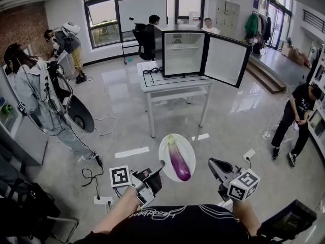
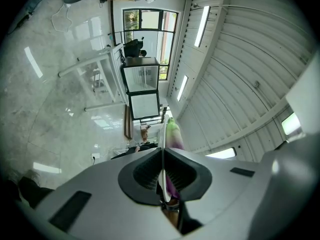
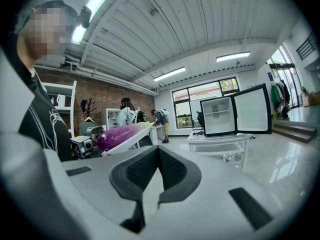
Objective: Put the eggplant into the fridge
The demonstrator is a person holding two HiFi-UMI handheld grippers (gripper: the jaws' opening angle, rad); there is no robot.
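Gripping: the left gripper (image 1: 160,165) is nearly closed, clamped on the near rim of a white plate (image 1: 190,147), which it holds out in the air above the floor.
Left gripper view: the dark pads (image 2: 145,173) pinch the thin plate edge (image 2: 161,134) between them, with the purple eggplant (image 2: 173,134) lying just beyond.
Eggplant: purple with a pale green stem end, it lies lengthwise on the plate (image 1: 179,161), the stem end pointing away from the person.
Right gripper: it (image 1: 212,164) hangs just beside the plate's right rim without touching it. Its jaws are together and hold nothing (image 3: 158,153).
Right gripper view: the eggplant (image 3: 117,135) and the plate (image 3: 134,139) show to the left.
Fridge: a small one (image 1: 183,52) stands on a white table (image 1: 167,81), well apart from the plate; its door (image 1: 226,60) is swung open to the right and the inside is white.
People: one stands at the left (image 1: 35,93), another at the right (image 1: 297,116).
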